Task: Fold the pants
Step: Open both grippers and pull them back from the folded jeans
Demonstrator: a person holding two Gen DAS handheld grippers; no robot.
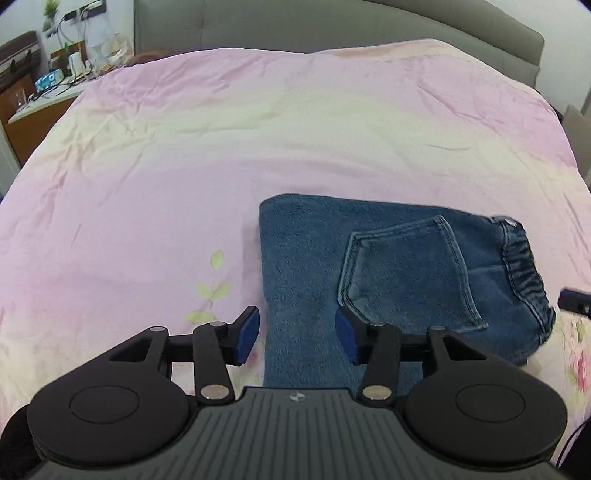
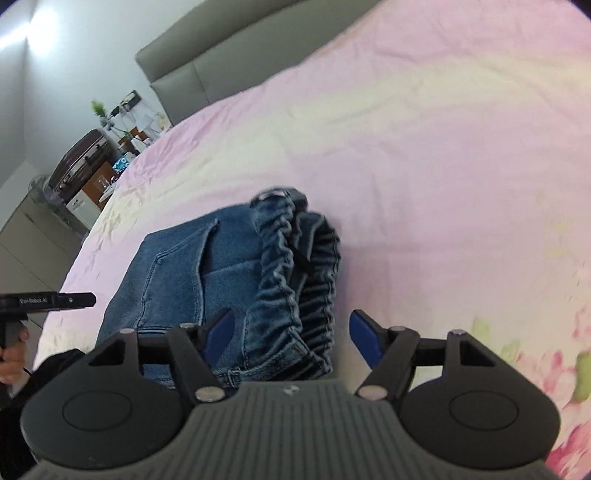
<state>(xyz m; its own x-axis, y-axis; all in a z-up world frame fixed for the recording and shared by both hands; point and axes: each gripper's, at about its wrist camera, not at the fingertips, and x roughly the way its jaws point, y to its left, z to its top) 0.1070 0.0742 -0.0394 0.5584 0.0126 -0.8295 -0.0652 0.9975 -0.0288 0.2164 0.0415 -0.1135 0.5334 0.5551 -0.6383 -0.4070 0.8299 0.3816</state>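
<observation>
**Folded jeans on the bed, both grippers loose**

The blue jeans (image 1: 388, 280) lie folded into a compact stack on the pink floral bedspread (image 1: 184, 155), back pocket (image 1: 402, 273) up, elastic waistband (image 2: 295, 266) to 1 side. The left gripper (image 1: 297, 338) hovers at the fold's near edge, jaws parted, gripping nothing. The right gripper (image 2: 291, 336) hangs over the waistband, jaws apart, apparently clear of the cloth. A grey headboard (image 1: 332, 26) stands behind.
</observation>
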